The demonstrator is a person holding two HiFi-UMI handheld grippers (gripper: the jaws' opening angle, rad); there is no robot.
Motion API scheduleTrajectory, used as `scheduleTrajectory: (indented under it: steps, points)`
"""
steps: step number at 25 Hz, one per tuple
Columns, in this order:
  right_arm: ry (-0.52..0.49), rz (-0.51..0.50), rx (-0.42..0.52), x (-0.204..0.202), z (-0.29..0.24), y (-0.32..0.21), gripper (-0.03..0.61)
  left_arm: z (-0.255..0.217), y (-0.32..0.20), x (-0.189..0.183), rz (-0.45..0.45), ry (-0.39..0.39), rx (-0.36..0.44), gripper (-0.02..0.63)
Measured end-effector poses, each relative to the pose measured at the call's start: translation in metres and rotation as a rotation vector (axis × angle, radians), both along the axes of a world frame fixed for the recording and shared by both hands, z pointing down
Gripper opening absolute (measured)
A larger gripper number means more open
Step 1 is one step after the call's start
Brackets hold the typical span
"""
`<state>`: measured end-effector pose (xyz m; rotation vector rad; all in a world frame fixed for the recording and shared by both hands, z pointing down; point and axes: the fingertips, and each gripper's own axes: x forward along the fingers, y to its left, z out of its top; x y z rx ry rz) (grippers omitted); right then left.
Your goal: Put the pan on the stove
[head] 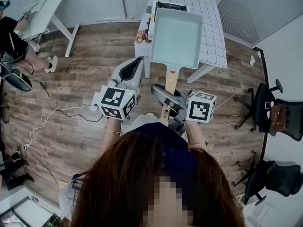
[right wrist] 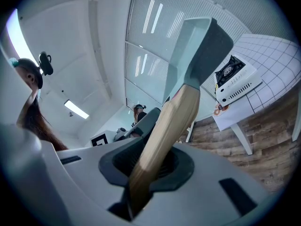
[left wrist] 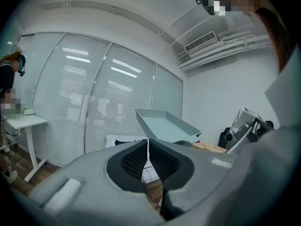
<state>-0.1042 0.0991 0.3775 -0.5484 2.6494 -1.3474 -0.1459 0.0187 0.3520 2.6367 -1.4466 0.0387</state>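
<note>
A pale green rectangular pan (head: 175, 37) is held in the air by its wooden handle (head: 171, 82). The handle is clamped between the jaws of the right gripper (head: 165, 103). In the right gripper view, the handle is seen passing between the pads, which are kept partly apart by it. From the head view, the pan is seen over the left end of a table (head: 210, 27) covered in a white checked cloth. Most of the stove (head: 163, 5) at that end is hidden by the pan. In the left gripper view, the pan is shown tilted and raised clear of the table. The left gripper (head: 136, 65) is held just left of the handle, its jaws closed together with nothing between them.
</note>
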Motion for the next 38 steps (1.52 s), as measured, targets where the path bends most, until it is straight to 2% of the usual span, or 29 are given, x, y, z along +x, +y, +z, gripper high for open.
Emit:
scheduleTrajectory:
  steps: [13,20,26,38]
  points:
    - [-0.001,-0.006,-0.005,-0.002,-0.002,-0.017,0.073,0.000,-0.016,0.000,-0.004,0.015,-0.003,0.020]
    - [-0.004,-0.011,-0.008,-0.002,0.000,-0.040,0.074,0.002,-0.039,-0.001,-0.012,0.012,-0.007,0.020]
    - [-0.004,-0.015,-0.021,0.006,0.001,-0.077,0.074,0.003,-0.079,0.008,-0.008,0.000,-0.022,0.020]
    - [0.005,-0.022,-0.026,0.013,0.008,-0.100,0.072,0.007,-0.105,0.015,-0.005,-0.006,-0.020,0.020]
